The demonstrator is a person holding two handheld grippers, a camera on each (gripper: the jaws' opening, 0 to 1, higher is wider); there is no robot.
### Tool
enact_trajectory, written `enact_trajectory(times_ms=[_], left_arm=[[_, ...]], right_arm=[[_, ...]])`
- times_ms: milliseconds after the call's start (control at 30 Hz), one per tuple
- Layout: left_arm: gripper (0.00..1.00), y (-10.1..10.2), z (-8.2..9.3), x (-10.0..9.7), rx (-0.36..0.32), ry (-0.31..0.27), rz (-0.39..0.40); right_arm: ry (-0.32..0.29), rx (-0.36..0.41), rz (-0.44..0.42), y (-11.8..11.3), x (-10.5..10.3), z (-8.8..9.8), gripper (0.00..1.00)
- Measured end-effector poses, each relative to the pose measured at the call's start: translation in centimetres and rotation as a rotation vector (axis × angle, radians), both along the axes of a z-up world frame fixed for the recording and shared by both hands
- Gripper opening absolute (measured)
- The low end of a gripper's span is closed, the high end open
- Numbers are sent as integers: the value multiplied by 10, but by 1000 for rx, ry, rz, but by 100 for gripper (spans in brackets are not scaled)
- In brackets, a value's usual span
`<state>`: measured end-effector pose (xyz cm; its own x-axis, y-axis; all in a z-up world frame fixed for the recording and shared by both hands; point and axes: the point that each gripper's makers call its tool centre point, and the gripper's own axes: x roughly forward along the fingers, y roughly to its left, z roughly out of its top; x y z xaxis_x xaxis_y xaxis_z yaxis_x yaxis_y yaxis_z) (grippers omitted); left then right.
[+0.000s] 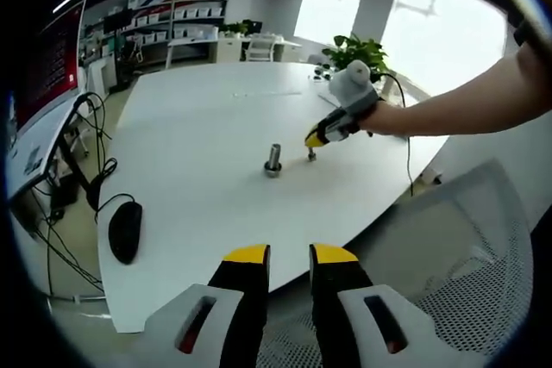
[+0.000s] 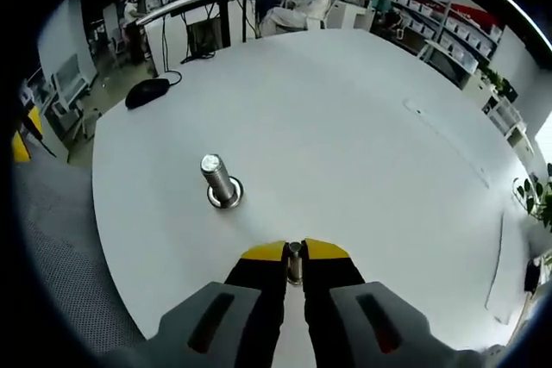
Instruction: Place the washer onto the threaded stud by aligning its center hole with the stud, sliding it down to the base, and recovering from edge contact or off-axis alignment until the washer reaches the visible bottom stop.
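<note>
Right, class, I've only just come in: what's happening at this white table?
A person is working with a hand-held tool in each hand. The right tool is shut on a small washer, held on edge between its yellow tips, and sits beside the threaded stud, which stands upright on the white table. The washer is not yet on the stud. The left tool is open and holds nothing, back near the table's edge over a mesh chair. A black mouse lies off to the side.

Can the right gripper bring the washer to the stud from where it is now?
Probably yes. The right gripper holds the washer near the stud, which stands upright on the table with bare surface between them.
</note>
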<state>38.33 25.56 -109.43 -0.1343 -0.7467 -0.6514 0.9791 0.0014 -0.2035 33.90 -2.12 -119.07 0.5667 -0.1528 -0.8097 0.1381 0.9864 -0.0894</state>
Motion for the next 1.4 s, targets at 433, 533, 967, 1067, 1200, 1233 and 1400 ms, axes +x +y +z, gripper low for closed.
enact_trajectory(times_ms=[433, 533, 967, 1067, 1200, 1233, 1400], left_arm=[[16, 0, -1, 1, 2, -1, 5], [16, 0, -1, 0, 5, -3, 1], [15, 1, -1, 1, 6, -4, 0], [15, 1, -2, 1, 8, -5, 0], [15, 1, -1, 1, 8, -5, -1], [15, 1, -2, 1, 9, -6, -1], [15, 1, -2, 1, 9, -6, -1]], right_arm=[[-47, 3, -2, 3, 1, 0, 8], [-71, 14, -17, 6, 0, 1, 8], [-96, 50, -74, 4, -12, -1, 9], [-98, 54, -81, 6, -10, 0, 9], [-94, 49, -72, 8, -9, 2, 9], [-93, 48, -71, 7, -9, 2, 9], [-92, 48, -68, 6, -9, 3, 9]])
